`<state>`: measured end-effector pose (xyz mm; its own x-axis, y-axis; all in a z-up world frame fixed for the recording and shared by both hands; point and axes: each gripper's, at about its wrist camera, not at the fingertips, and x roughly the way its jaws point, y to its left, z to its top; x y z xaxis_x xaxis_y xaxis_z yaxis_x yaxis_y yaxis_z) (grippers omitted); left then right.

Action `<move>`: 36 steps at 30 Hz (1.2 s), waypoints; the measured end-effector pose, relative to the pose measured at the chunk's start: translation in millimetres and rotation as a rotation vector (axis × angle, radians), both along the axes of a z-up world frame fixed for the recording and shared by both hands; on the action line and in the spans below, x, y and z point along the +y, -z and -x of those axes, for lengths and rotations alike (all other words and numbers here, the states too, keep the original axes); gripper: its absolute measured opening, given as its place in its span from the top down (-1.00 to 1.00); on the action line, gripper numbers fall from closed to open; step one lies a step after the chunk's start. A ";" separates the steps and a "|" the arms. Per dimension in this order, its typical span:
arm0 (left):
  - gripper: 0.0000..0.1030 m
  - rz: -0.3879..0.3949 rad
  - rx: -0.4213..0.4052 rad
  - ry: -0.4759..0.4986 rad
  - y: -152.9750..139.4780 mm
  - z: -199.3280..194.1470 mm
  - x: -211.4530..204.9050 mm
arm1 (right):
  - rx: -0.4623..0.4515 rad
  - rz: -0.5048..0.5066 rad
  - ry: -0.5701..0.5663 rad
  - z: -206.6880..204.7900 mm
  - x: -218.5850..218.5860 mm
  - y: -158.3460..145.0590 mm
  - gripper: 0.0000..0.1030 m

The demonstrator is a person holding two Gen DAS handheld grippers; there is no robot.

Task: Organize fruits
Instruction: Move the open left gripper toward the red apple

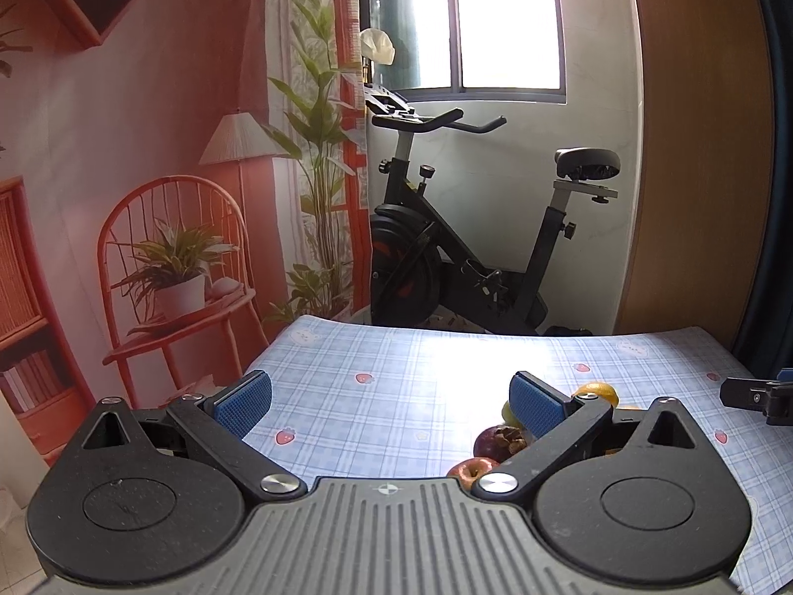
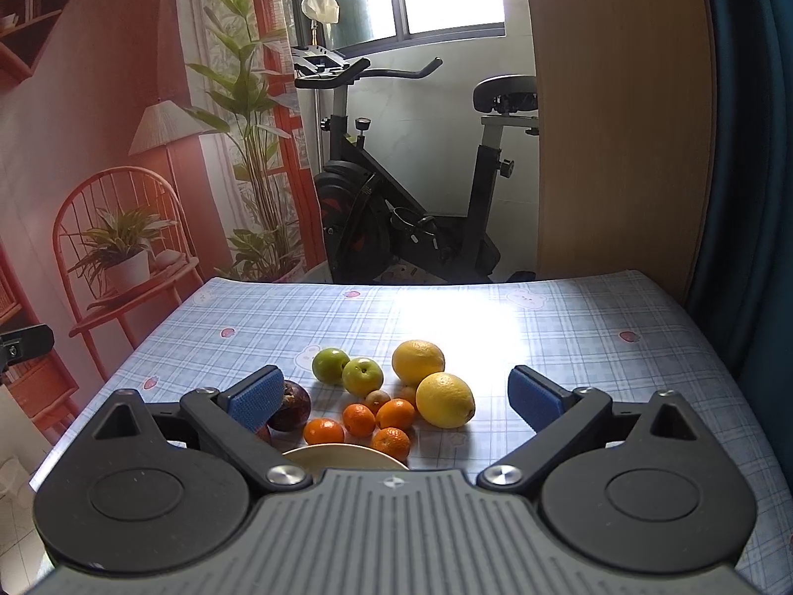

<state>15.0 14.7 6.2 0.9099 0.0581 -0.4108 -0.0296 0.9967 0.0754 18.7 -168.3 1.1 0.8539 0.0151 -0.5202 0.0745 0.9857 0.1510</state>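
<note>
Loose fruit on the checked tablecloth: two lemons, green apples, mandarins, a mangosteen; beige plate nearest; right gripper and left gripper both spread wide, empty; fruit likely firm, smooth, prone to rolling, so grasp across the widest girth.

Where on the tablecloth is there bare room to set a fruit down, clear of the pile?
Free: the blue checked tablecloth beyond and right of the two yellow lemons, up to the far edge. Also free: the left strip beside the dark purple mangosteen. Crowded: the near centre, with green apples, small oranges and the cream plate rim.
</note>
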 end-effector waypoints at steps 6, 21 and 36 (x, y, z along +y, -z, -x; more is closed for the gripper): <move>-0.94 0.024 -0.025 0.014 3.0 -22.4 4.9 | -0.016 0.004 0.020 -22.1 -9.7 16.4 -1.00; -0.64 0.090 0.125 0.105 45.3 -79.6 20.8 | 0.023 -0.062 -0.035 -54.5 -19.3 65.1 -1.00; -0.51 0.113 0.221 0.092 59.7 -101.9 43.0 | 0.075 -0.038 -0.093 -73.1 9.9 94.0 -0.99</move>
<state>116.9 57.7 -53.5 0.7965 -0.0782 -0.5996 0.0667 0.9969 -0.0415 91.8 -158.5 -92.9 0.8069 0.1136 -0.5797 -0.0045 0.9825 0.1863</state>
